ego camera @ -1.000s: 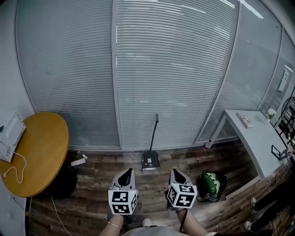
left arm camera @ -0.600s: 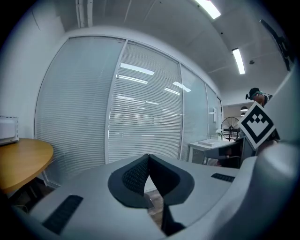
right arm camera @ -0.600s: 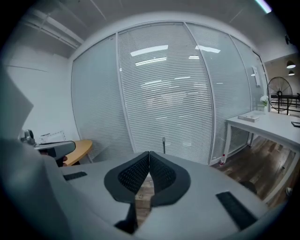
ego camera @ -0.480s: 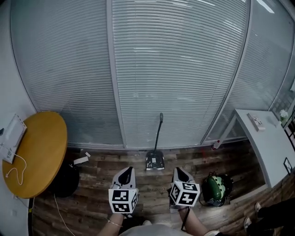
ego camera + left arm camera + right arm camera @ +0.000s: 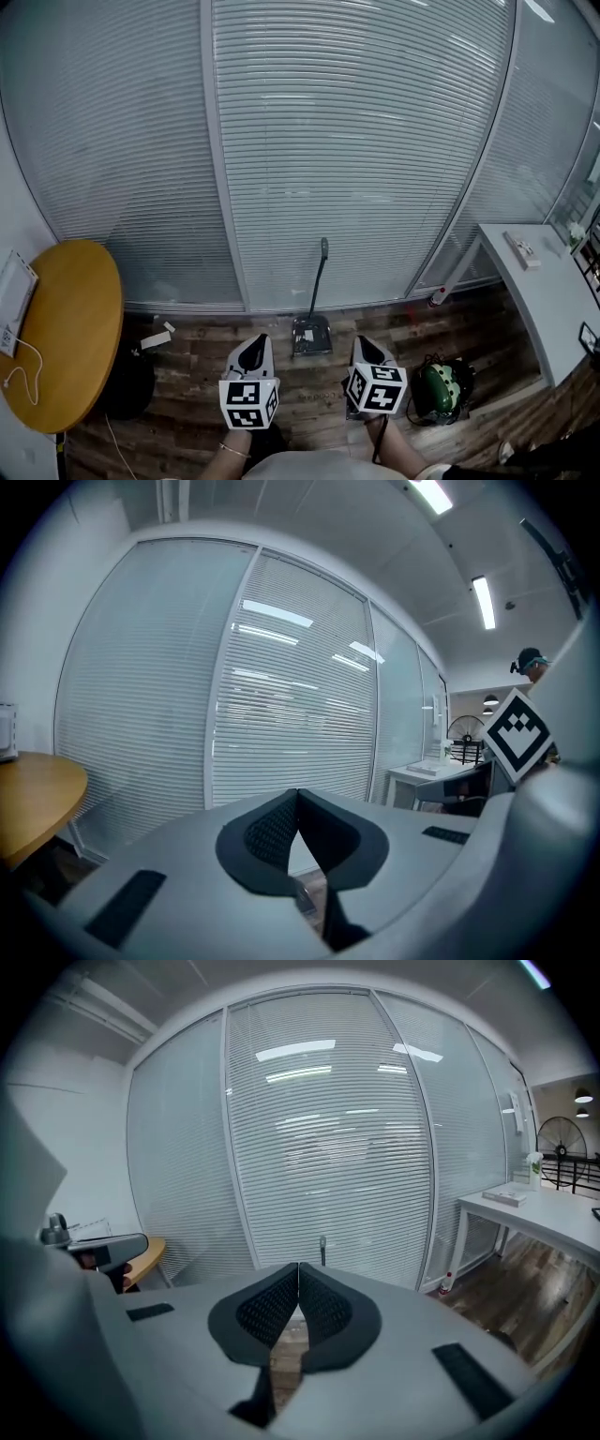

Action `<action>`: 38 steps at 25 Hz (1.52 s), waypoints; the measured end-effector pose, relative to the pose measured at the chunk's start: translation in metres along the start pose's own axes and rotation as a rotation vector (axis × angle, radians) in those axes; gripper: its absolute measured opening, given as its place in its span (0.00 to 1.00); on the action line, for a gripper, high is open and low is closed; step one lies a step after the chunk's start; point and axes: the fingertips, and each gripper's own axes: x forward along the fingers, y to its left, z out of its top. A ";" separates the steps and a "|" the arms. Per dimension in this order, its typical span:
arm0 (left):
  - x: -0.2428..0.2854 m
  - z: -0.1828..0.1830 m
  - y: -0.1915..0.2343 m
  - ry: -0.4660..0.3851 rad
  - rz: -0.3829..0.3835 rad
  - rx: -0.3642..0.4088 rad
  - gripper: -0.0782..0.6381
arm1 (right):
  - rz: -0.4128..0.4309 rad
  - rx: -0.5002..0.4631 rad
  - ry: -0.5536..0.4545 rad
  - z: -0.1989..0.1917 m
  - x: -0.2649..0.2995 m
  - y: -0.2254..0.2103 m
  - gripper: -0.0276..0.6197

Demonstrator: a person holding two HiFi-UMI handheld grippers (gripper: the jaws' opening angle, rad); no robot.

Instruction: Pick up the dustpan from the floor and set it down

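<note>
Wood floor (image 5: pixel 202 354): dustpan (image 5: pixel 311 335) untouched; left gripper (image 5: pixel 254 341), right gripper (image 5: pixel 363 343) clenched, empty; jaws are best opened before handle (image 5: pixel 320 274).

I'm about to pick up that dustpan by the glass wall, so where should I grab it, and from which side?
Probably the dustpan's long handle: it stands nearly upright above the pan, a thin bar that jaws can close around. Come from the room side, since the glass wall is close behind it. The right gripper is shut, so open it first.
</note>
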 end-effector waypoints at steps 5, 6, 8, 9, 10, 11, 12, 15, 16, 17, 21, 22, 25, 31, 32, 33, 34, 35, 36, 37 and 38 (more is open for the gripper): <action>0.049 0.023 0.031 -0.017 -0.023 0.003 0.13 | -0.044 0.004 -0.026 0.033 0.046 0.002 0.09; 0.058 0.028 0.038 -0.017 -0.027 0.004 0.13 | -0.053 0.005 -0.031 0.040 0.055 0.005 0.09; 0.076 0.035 0.053 -0.017 -0.037 0.006 0.13 | -0.067 0.009 -0.039 0.051 0.073 0.010 0.09; 0.084 0.039 0.060 -0.017 -0.042 0.009 0.13 | -0.073 0.012 -0.041 0.057 0.081 0.012 0.09; 0.093 0.043 0.067 -0.017 -0.047 0.011 0.13 | -0.079 0.016 -0.041 0.062 0.090 0.014 0.09; 0.101 0.046 0.073 -0.017 -0.050 0.014 0.13 | -0.085 0.020 -0.042 0.067 0.099 0.016 0.09; 0.110 0.049 0.080 -0.017 -0.052 0.015 0.13 | -0.090 0.023 -0.043 0.072 0.108 0.018 0.09; 0.138 0.057 0.104 -0.023 -0.054 0.013 0.13 | -0.104 0.020 -0.048 0.086 0.137 0.025 0.09; 0.146 0.059 0.112 -0.024 -0.056 0.008 0.13 | -0.110 0.018 -0.046 0.090 0.146 0.029 0.09; 0.152 0.059 0.121 -0.023 -0.057 0.002 0.13 | -0.117 0.018 -0.043 0.092 0.154 0.032 0.09; 0.174 0.052 0.148 0.002 -0.054 -0.026 0.13 | -0.136 0.023 -0.025 0.093 0.181 0.040 0.09; 0.179 0.050 0.153 0.010 -0.049 -0.036 0.13 | -0.138 0.021 -0.019 0.093 0.187 0.040 0.09; 0.192 0.046 0.157 0.024 -0.040 -0.050 0.13 | -0.141 0.011 0.000 0.094 0.202 0.034 0.09; 0.224 0.045 0.147 0.050 -0.024 -0.067 0.13 | -0.119 0.007 0.044 0.098 0.233 0.013 0.09; 0.228 0.042 0.144 0.060 -0.026 -0.064 0.13 | -0.114 0.004 0.054 0.097 0.238 0.010 0.09; 0.233 0.039 0.143 0.072 -0.025 -0.064 0.13 | -0.109 0.007 0.065 0.096 0.243 0.008 0.09; 0.238 0.035 0.143 0.084 -0.021 -0.068 0.13 | -0.101 0.012 0.073 0.094 0.248 0.007 0.09; 0.242 0.031 0.144 0.093 -0.017 -0.075 0.13 | -0.091 0.016 0.081 0.092 0.251 0.007 0.09; 0.244 0.027 0.143 0.098 -0.013 -0.079 0.13 | -0.081 0.016 0.090 0.089 0.253 0.008 0.09; 0.244 0.023 0.142 0.096 -0.010 -0.079 0.13 | -0.070 0.014 0.099 0.084 0.254 0.009 0.09; 0.242 0.019 0.140 0.087 -0.008 -0.075 0.13 | -0.061 0.013 0.109 0.078 0.255 0.009 0.09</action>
